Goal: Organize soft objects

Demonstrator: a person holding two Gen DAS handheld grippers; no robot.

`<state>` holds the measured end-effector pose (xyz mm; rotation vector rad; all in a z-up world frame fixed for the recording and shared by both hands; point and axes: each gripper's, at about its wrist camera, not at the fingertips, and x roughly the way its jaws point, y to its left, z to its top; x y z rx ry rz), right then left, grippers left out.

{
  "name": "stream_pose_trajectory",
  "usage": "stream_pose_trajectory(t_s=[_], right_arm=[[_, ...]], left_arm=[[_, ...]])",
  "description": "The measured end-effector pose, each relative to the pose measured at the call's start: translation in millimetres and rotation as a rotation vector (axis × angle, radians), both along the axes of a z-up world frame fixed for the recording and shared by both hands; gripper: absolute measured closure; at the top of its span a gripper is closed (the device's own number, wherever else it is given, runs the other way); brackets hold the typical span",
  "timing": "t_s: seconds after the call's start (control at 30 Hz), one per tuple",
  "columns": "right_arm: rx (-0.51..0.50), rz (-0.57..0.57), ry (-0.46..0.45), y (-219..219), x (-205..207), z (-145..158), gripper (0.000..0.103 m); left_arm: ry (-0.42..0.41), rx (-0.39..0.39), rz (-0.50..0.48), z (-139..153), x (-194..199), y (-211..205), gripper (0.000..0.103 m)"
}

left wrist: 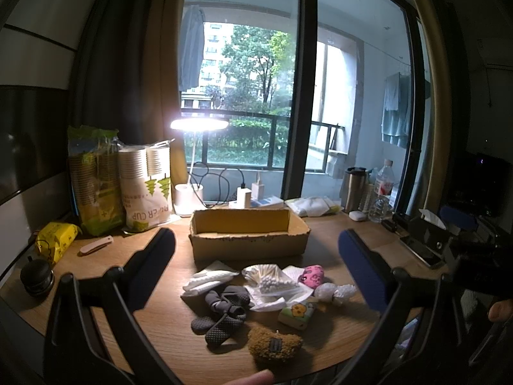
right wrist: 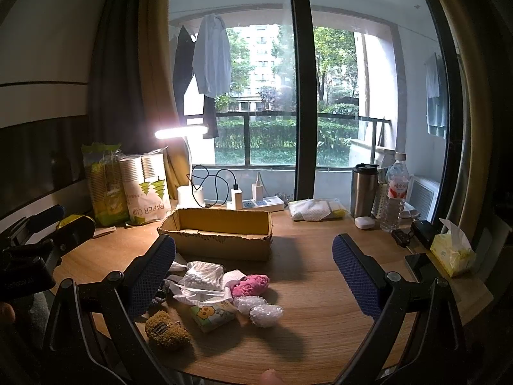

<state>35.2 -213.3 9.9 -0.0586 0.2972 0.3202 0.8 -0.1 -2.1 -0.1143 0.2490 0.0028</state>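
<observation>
An open cardboard box (left wrist: 247, 243) (right wrist: 221, 243) stands mid-table with nothing visible inside. In front of it lies a pile of soft things: grey gloves (left wrist: 221, 314), a white cloth (left wrist: 208, 279), a bag of cotton swabs (left wrist: 272, 280) (right wrist: 205, 276), a pink plush (left wrist: 312, 276) (right wrist: 250, 285), a bubble-wrap bundle (left wrist: 335, 292) (right wrist: 261, 311), a tissue pack with a chick print (left wrist: 296, 312) (right wrist: 211, 316) and a brown plush (left wrist: 275, 343) (right wrist: 165, 329). My left gripper (left wrist: 256, 250) is open above the pile. My right gripper (right wrist: 253, 253) is open, holding nothing, right of the pile.
Paper cup bags (left wrist: 121, 186), a lit desk lamp (left wrist: 198, 125), a power strip (right wrist: 256, 203), a steel tumbler (right wrist: 364, 191), a water bottle (right wrist: 396, 192), a tissue box (right wrist: 452, 253) and a phone (left wrist: 423, 250) line the table's back and right. A yellow packet (left wrist: 56, 239) lies left.
</observation>
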Motion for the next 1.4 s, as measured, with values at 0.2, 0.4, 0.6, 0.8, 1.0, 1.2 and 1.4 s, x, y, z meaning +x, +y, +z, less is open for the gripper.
stream_pose_trajectory(t_s=[0.2,0.4,0.6,0.8,1.0,1.2,1.4], right_arm=[[0.001,0.0,0.0,-1.2,-3.1,-0.9,0.003],[0.001,0.0,0.0,-0.5,1.1,-0.2,0.003],[0.001,0.0,0.003,-0.5,-0.7,-1.2,0.003],[0.001,0.0,0.004,-1.7,0.2,-3.3,0.003],[0.001,0.0,0.006,-1.6,0.2,-3.1,0.003],[0.001,0.0,0.006,-1.9,0.3,-3.1,0.003],[0.002,-0.001,0.008,-2.3,0.5,-4.5,0.003]], left_arm=[[0.0,0.0,0.001,0.1,0.1,0.2,0.001],[0.001,-0.001,0.0,0.0,0.0,0.4,0.001],[0.001,-0.001,0.001,0.1,0.2,0.2,0.001],[0.002,0.0,0.002,-0.6,-0.5,-0.6,0.001],[0.002,-0.001,0.002,-0.6,-0.9,-0.9,0.001],[0.003,-0.001,0.003,-0.5,-0.8,-1.0,0.001],[0.003,-0.001,0.002,-0.5,-1.1,-1.4,0.001]])
